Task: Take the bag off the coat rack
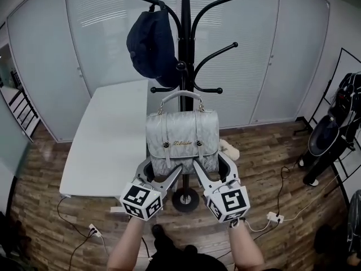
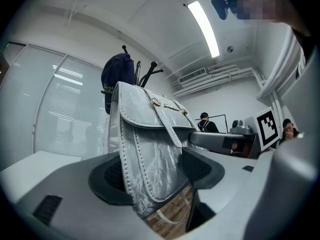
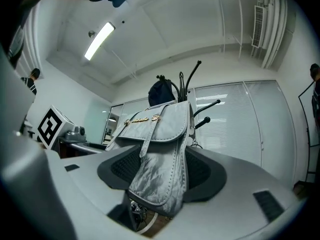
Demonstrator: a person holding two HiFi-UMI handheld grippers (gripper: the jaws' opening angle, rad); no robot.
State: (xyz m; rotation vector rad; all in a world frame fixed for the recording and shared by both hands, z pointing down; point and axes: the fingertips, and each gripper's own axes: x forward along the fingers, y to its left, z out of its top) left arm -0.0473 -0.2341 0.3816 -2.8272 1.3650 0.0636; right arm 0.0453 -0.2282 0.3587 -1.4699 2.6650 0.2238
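Observation:
A pale grey bag (image 1: 181,140) hangs by its white handle (image 1: 181,95) from a low hook of the black coat rack (image 1: 185,38). My left gripper (image 1: 161,171) holds the bag's lower left corner and my right gripper (image 1: 213,167) holds its lower right corner. In the left gripper view the bag (image 2: 145,154) fills the gap between the dark pads (image 2: 200,168) of the left gripper (image 2: 152,176), which is shut on it. The right gripper view shows the bag (image 3: 162,154) pressed between both pads (image 3: 125,166) of the right gripper (image 3: 160,171).
A navy cap (image 1: 151,44) hangs on an upper hook, just left of the pole. A white table (image 1: 107,134) stands behind and to the left. The rack's round base (image 1: 185,199) sits on the wood floor between my arms. Cables and a power strip (image 1: 274,217) lie nearby; black equipment (image 1: 333,134) is at right.

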